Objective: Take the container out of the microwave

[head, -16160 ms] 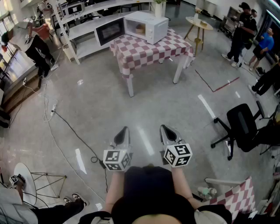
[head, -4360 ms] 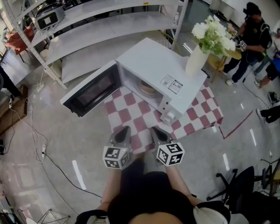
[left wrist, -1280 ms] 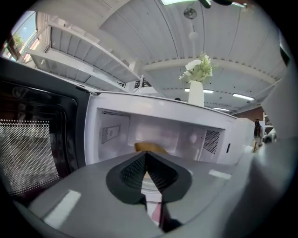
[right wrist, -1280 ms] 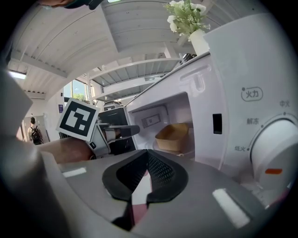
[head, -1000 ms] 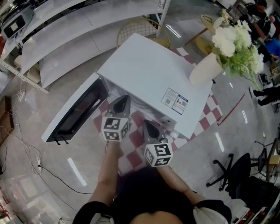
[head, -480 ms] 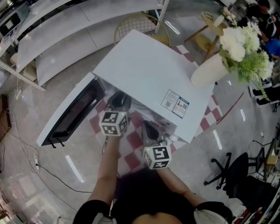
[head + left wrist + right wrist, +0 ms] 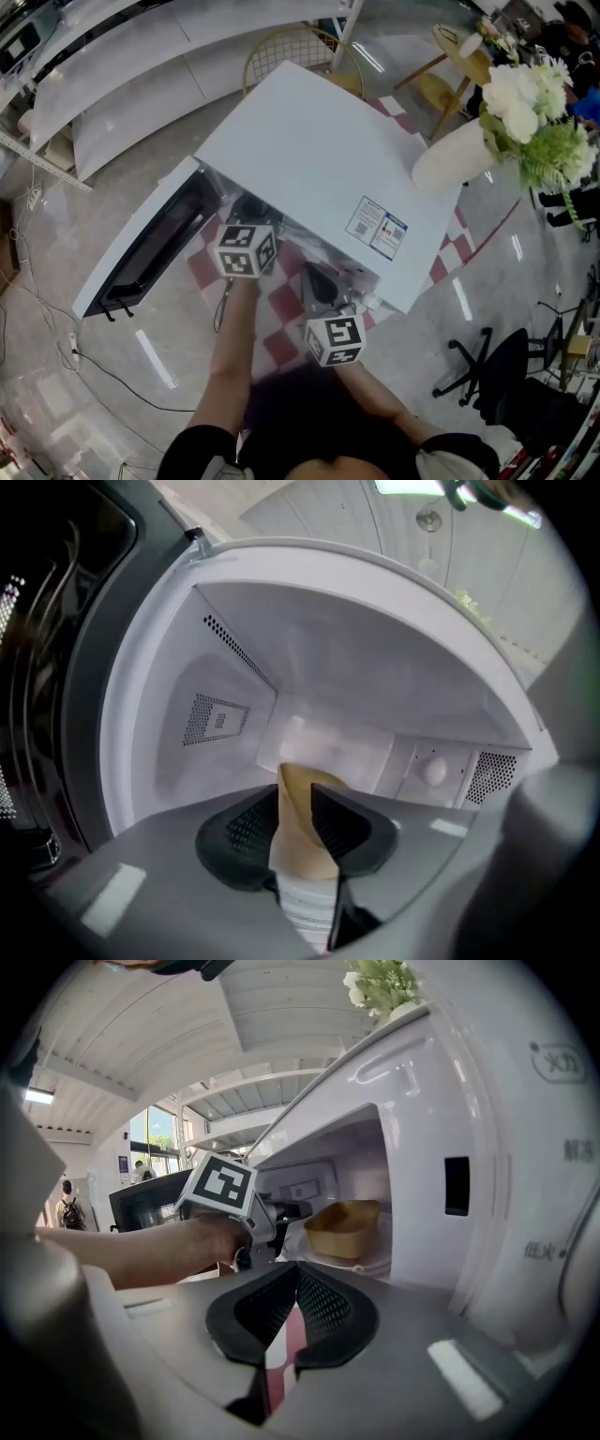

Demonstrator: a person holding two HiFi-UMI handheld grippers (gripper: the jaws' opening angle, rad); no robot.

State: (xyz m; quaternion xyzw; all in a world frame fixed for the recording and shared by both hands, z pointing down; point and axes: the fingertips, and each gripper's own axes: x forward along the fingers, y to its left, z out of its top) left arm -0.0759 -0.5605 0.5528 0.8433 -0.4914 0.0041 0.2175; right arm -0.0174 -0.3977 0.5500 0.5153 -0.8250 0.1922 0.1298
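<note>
— Where's the container?

— The container (image 7: 342, 1227) sits inside the microwave (image 7: 319, 150), straight ahead of my left gripper (image 7: 300, 801). Its tan rim shows in the gap. The jaws have just been opening and stand wide, pressing on nothing.

— Does the head view agree?

— It can't. The microwave's top hides the cavity and my jaw tips. Only the right gripper view shows container and left gripper together, at the cavity mouth.

— And your right?

— My right gripper (image 7: 317, 279) is closed and empty, low by the front corner, tipped slightly down. The door (image 7: 141, 248) hangs wide to my left, and the cavity walls flank the left jaws.
</note>
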